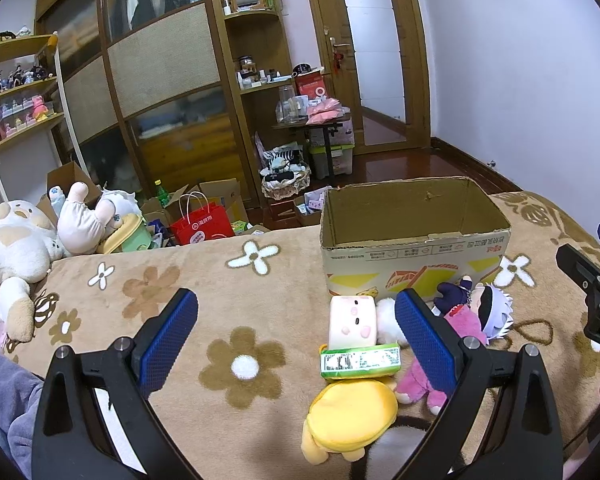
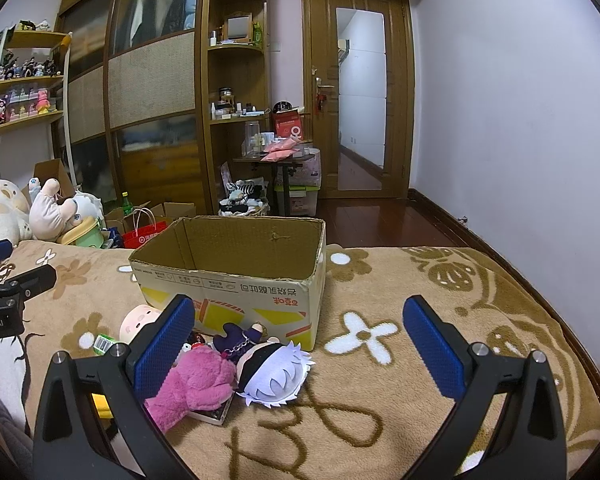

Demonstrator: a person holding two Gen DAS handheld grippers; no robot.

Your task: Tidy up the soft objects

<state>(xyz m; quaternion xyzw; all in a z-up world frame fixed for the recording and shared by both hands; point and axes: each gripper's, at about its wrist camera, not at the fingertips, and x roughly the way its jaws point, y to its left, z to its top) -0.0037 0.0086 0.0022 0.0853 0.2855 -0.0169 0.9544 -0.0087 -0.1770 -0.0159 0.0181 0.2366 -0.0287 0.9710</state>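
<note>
An open, empty cardboard box (image 1: 412, 240) stands on the flower-patterned blanket (image 1: 220, 280); it also shows in the right wrist view (image 2: 236, 280). In front of it lie soft toys: a pink-white block plush (image 1: 352, 320), a yellow plush (image 1: 352, 412), a pink plush (image 2: 196, 380) and a white-haired doll (image 2: 276, 372). My left gripper (image 1: 296, 332) is open above the blanket, its right finger beside the toys. My right gripper (image 2: 300, 344) is open, with the doll between its fingers, low over the blanket.
Large plush toys (image 1: 16, 248) lie at the bed's far left. Beyond the bed edge are a red paper bag (image 1: 202, 224), cartons, a wardrobe (image 1: 160, 80), shelves and a door (image 1: 372, 60). The blanket (image 2: 420, 360) stretches to the right of the box.
</note>
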